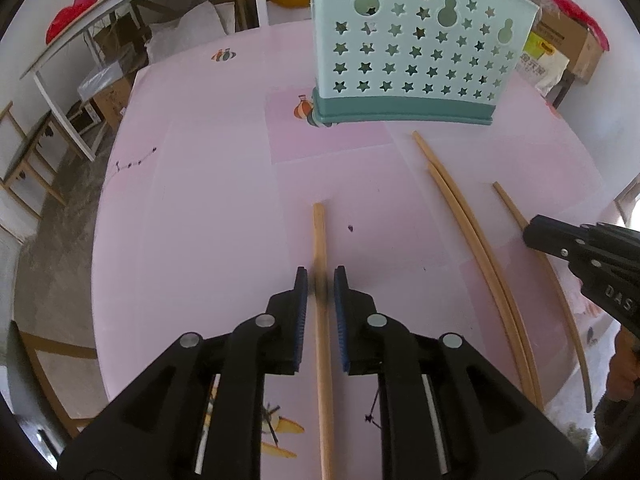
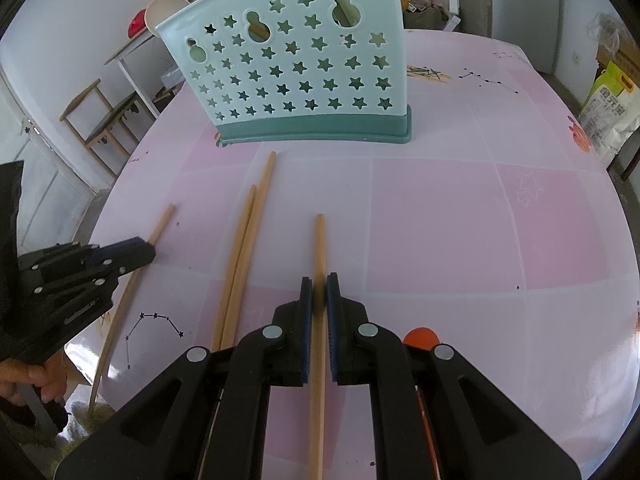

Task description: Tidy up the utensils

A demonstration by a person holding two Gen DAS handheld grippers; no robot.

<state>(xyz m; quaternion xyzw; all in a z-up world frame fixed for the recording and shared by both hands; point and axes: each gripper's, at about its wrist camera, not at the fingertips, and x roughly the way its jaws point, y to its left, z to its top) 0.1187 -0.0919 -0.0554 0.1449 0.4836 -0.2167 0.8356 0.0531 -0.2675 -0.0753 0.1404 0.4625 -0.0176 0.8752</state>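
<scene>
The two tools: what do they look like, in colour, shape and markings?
Both the left tool and the right tool are black, built of angular linked bars joined by round silver pins. Their fingers carry ribbed blue pads. Pale raised letters mark the right tool's side.

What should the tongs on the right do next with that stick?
Probably lift it and carry it toward the star-holed holder. The right tongs are already shut on a chopstick that lies flat on the pink table, and the holder stands just ahead.
</scene>
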